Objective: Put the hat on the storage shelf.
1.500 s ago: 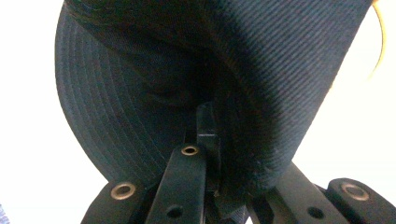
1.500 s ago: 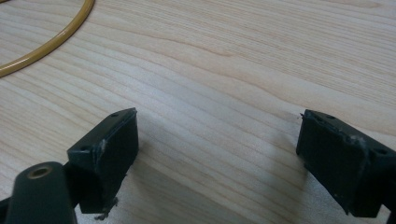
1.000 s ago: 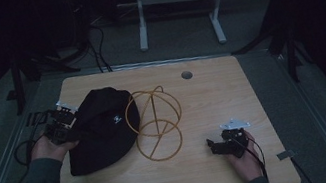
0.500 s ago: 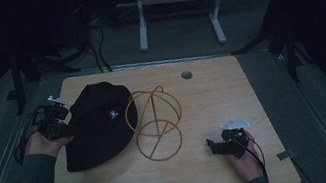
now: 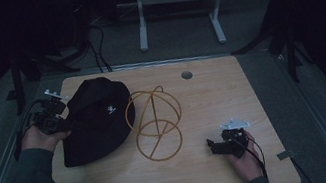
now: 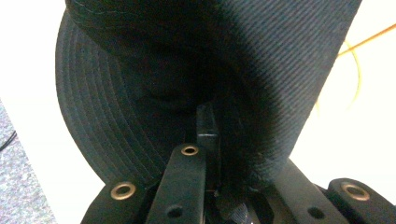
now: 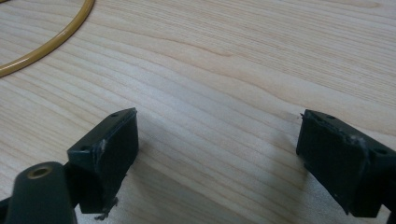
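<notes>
Item: black bucket hat, left part of the table, just left of the yellow wire stand. My left gripper pinches its brim; it has drawn the hat slightly farther and leftward since a second ago, so the lift toward the stand is beginning. My right gripper rests near right, jaws spread, empty.
</notes>
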{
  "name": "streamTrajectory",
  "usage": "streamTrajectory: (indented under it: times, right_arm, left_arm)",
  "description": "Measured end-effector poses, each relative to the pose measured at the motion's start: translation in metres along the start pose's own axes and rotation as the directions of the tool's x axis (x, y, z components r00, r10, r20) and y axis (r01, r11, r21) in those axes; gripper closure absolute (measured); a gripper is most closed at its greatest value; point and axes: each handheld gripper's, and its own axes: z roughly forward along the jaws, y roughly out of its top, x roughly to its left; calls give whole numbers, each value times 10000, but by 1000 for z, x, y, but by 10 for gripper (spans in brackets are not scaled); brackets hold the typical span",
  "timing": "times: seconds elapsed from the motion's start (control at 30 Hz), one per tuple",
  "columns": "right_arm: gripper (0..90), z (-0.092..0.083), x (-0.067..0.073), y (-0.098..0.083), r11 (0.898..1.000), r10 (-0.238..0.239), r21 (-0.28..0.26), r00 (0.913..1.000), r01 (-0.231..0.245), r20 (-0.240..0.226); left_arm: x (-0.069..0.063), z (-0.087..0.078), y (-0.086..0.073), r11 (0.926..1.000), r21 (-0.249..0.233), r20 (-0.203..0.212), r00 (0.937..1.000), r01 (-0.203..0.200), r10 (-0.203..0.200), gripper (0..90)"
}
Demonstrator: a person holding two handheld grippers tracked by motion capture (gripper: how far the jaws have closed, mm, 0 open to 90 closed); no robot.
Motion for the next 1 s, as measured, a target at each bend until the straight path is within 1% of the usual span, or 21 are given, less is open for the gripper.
streamTrajectory:
  times: [0.2, 0.37, 0.4, 0.53, 0.8, 1.0]
  right_arm:
    - [126, 0, 0, 0, 10000, 16, -6, 10000, -16, 4]
    - [126, 0, 0, 0, 10000, 20, -8, 10000, -20, 3]
    - [127, 0, 0, 0, 10000, 13, -11, 10000, -13, 4]
    - [126, 0, 0, 0, 10000, 27, -6, 10000, -27, 2]
    - [126, 0, 0, 0, 10000, 17, -9, 10000, -17, 0]
    - [126, 0, 0, 0, 10000, 27, -8, 10000, -27, 2]
  left_arm:
    - [0, -5, 5, 9999, -66, 38, 9999, -136, 137, 883]
    - [-2, -10, 10, 9995, -114, -32, 9995, -301, 300, 884]
    - [-3, -13, 12, 9993, -197, 8, 9994, -331, 332, 884]
    - [-3, -18, 16, 9986, -292, 117, 9990, -433, 437, 883]
    - [0, -22, 17, 9976, -343, 174, 9981, -593, 599, 884]
    - [1, -27, 19, 9963, -351, 186, 9967, -786, 793, 883]
